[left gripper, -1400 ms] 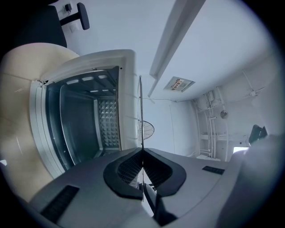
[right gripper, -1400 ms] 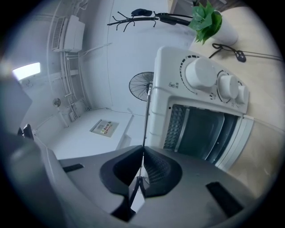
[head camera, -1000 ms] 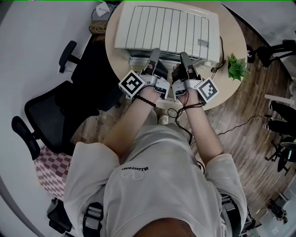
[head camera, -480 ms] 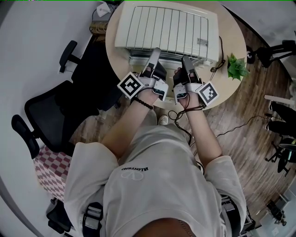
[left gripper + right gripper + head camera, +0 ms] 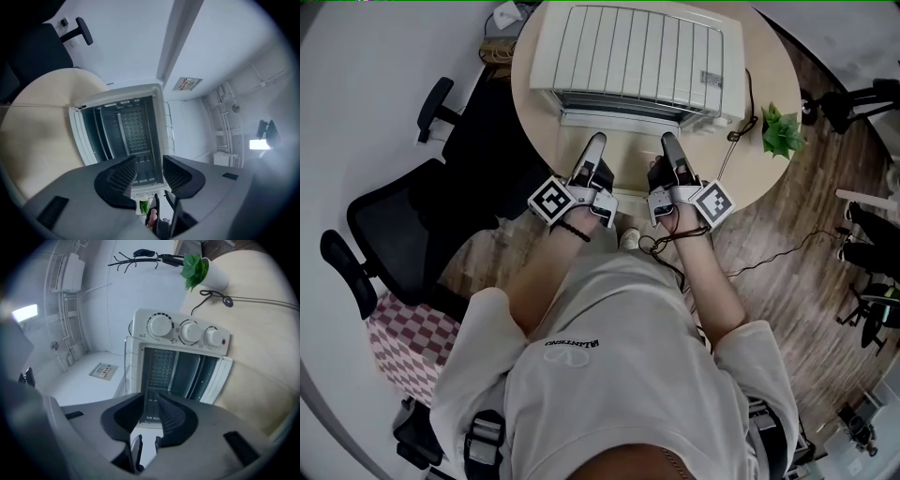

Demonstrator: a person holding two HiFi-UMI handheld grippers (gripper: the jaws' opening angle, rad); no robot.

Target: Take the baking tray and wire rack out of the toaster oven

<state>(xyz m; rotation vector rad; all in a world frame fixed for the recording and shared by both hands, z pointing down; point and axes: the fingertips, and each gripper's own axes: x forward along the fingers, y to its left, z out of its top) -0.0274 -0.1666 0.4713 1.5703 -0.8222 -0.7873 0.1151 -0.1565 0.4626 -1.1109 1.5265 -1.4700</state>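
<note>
The white toaster oven [image 5: 637,56] stands on the round table [image 5: 750,178] with its door [image 5: 213,380] folded down. Its dark inside [image 5: 122,126] faces both gripper views, with thin shelf edges and a dimpled back wall [image 5: 161,364]. I cannot tell the tray from the rack. My left gripper [image 5: 593,141] hangs over the table short of the oven front, its jaws opening with nothing between them [image 5: 149,164]. Beside it my right gripper [image 5: 668,139] stands open and empty [image 5: 151,401], also short of the oven.
Three knobs [image 5: 190,331] sit on the oven's control side. A small potted plant [image 5: 781,134] and a cable [image 5: 736,122] lie on the table to the right. A black office chair [image 5: 403,225] stands to the left of the table.
Both grippers have drawn back from the oven's front edge toward the person and sunk a little. Their jaws, closed at that edge a second ago, now stand apart.
</note>
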